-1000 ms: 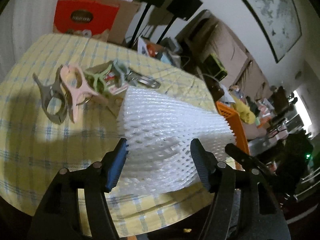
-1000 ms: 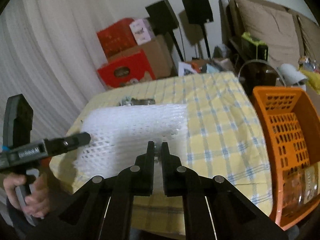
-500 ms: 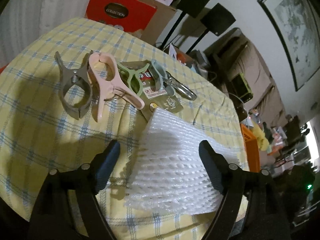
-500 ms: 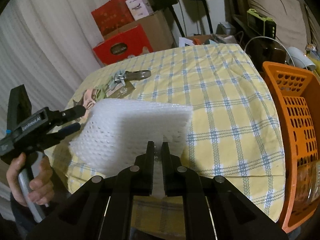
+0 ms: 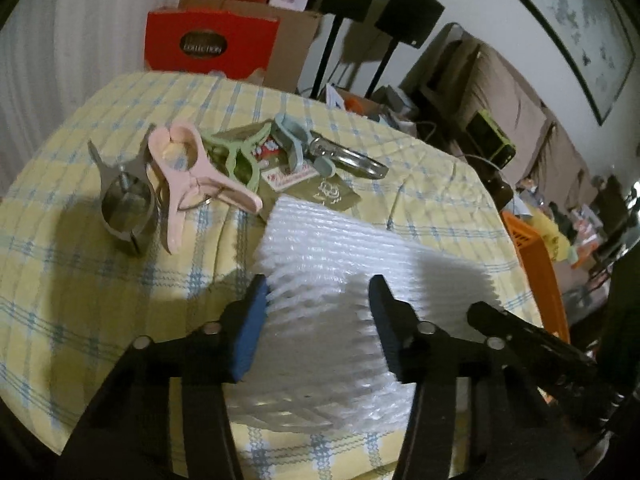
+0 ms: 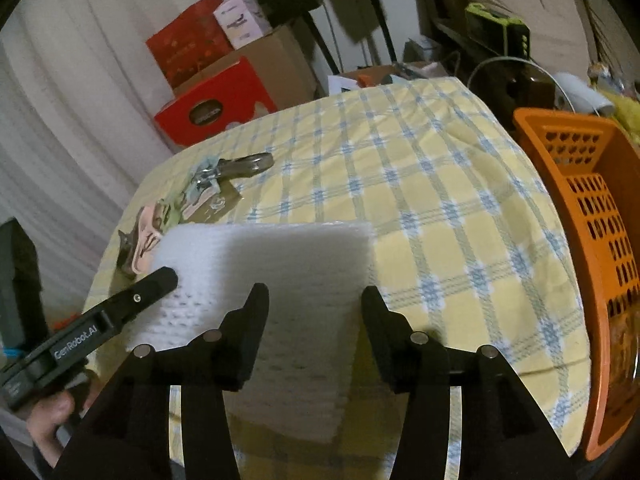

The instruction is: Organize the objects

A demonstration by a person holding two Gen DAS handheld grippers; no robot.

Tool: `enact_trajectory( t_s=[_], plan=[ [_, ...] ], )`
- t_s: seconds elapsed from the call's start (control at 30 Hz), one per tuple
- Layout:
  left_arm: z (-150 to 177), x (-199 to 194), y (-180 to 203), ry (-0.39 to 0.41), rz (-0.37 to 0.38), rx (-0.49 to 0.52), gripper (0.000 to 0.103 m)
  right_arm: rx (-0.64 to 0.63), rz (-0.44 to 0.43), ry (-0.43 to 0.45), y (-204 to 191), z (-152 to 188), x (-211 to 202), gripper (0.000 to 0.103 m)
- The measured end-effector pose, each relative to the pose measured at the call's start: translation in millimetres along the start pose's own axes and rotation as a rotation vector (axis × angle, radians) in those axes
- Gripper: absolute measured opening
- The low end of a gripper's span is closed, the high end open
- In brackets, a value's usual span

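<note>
Foam mesh sheet [image 5: 360, 280] flat on tablecloth [image 6: 440, 208], long axis toward clips [image 5: 192, 168]. Left gripper [image 5: 318, 320] closing, right gripper [image 6: 314, 320] opening; neither pinches it. Orange basket [image 6: 592, 216] right.

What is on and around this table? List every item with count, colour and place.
foam net sheet: 1, white, table's near edge.
clips: 4, grey, pink, green, pale blue, beyond the sheet.
carabiner: 1, metal, beside the blue clip.
tablecloth: 1, yellow-blue check.
basket: 1, orange, right of table.
boxes: several, red and cardboard, behind.
left gripper: black, jaws just closing, astride the sheet.
right gripper: black, jaws just opening, over the sheet.
hand: 1, holding left gripper.
</note>
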State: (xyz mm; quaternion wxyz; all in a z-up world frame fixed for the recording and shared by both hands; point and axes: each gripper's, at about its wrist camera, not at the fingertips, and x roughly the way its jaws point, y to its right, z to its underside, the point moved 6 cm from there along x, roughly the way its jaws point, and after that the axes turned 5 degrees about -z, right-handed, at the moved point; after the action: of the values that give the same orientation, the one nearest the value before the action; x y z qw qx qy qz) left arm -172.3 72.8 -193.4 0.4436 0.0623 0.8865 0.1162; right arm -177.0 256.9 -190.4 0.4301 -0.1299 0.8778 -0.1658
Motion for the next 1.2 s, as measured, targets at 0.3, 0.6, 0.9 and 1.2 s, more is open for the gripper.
enact_trajectory(
  t_s=[0.3, 0.6, 0.9, 1.2],
  plan=[
    [-5.6, -10.7, 5.9, 0.031, -0.021, 0.061, 0.037, -0.071, 0.015, 0.053, -13.8, -4.3, -7.2, 0.038],
    [-0.2, -5.0, 10.2, -0.031, 0.043, 0.059, 0.036, -0.086, -0.04, 0.032, -22.6, -0.5, -5.4, 0.039],
    [5.3, 2.9, 7.6, -0.071, 0.056, 0.037, 0.035, -0.117, -0.08, -0.055, -23.6, 9.0, -10.7, 0.038],
    [7.4, 3.6, 10.3, -0.069, 0.034, 0.069, 0.035, -0.103, -0.139, -0.073, -35.0, 12.1, -13.6, 0.038]
  ],
)
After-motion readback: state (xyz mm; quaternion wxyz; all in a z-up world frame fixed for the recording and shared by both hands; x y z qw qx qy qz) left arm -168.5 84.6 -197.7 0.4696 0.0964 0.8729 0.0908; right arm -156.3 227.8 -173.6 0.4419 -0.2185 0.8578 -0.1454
